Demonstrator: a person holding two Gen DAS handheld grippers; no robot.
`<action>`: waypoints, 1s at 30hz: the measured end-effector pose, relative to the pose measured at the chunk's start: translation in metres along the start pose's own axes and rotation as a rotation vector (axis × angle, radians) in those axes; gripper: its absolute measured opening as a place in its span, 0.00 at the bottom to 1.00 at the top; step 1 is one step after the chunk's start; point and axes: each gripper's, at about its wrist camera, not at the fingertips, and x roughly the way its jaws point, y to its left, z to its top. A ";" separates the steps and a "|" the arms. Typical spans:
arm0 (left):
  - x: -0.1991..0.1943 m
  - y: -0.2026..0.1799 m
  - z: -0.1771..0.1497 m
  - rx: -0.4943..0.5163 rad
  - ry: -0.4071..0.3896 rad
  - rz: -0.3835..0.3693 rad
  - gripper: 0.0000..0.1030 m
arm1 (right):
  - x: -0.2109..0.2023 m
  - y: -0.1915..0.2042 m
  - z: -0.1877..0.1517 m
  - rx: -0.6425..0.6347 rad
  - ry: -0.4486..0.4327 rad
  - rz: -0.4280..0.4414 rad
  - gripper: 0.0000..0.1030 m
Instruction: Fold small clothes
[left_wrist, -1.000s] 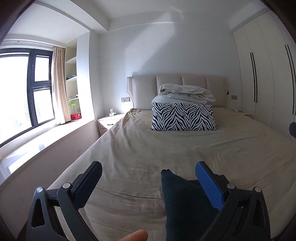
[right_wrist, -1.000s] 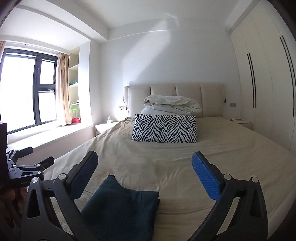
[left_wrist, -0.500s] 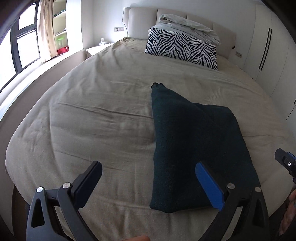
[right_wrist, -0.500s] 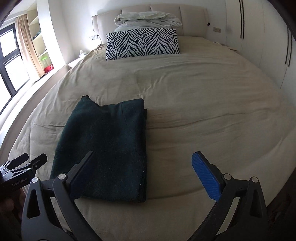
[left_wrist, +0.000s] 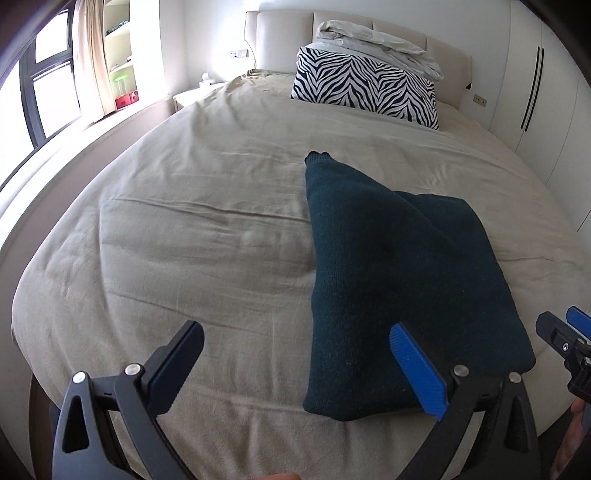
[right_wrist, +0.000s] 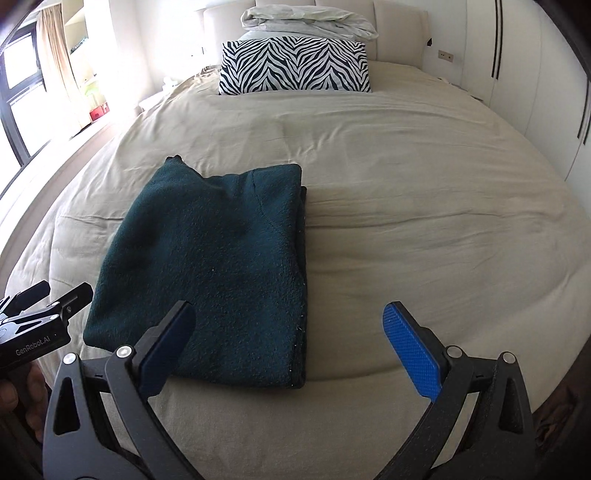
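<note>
Folding looks nearly finished: the dark green garment (right_wrist: 221, 266) lies doubled on the bed (right_wrist: 424, 229), both tools, left (left_wrist: 295, 369) and right (right_wrist: 291, 350), spread apart and empty, so the next move likely calls for gripping its near edge.

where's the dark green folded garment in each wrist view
Left wrist view: the dark green folded garment lies right of centre on the bed.
Right wrist view: the garment lies left of centre.
Shared landmark: the zebra-print pillow at the headboard, beyond the garment in both.
</note>
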 end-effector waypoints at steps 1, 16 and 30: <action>0.000 0.000 0.000 0.000 0.000 0.000 1.00 | 0.001 0.000 0.000 0.000 0.002 0.000 1.00; 0.004 -0.003 -0.006 0.007 0.015 -0.004 1.00 | 0.005 0.004 -0.001 0.005 0.016 0.001 1.00; 0.006 -0.003 -0.007 0.008 0.020 -0.003 1.00 | 0.009 0.003 -0.002 0.003 0.028 0.003 1.00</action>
